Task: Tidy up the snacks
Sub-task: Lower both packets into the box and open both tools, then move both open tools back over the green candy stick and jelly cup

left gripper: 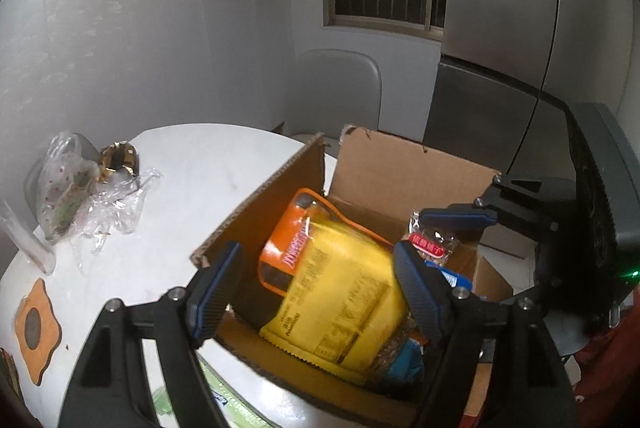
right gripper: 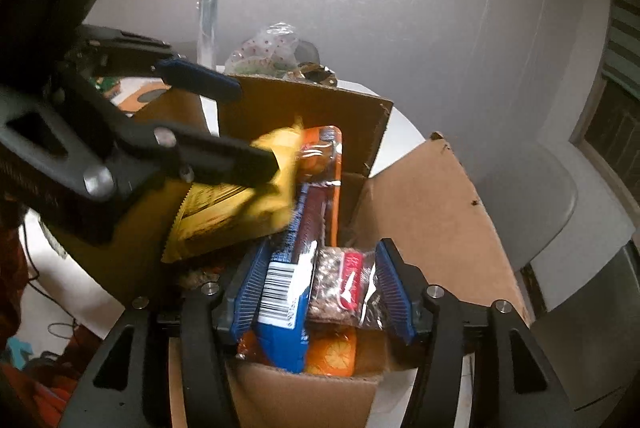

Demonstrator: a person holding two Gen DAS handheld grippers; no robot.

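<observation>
Inside the box [left gripper: 372, 163], the wide-open left gripper [left gripper: 316, 292] straddles a soft, crinkly yellow bag [left gripper: 340, 304], while the right gripper [right gripper: 316, 292] squeezes two snack packs [right gripper: 320, 280].

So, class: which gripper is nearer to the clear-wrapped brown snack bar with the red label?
Right. The right gripper has the snack bar between its fingers, beside a blue packet; the left gripper is open around the yellow bag.

Red label on clear nut-bar wrapper [left gripper: 429, 248]: Chinese characters, too small to read surely.
Yellow foil snack bag [left gripper: 340, 304]: print blurred.
Blue packet [right gripper: 284, 302]: barcode, digits illegible.
</observation>
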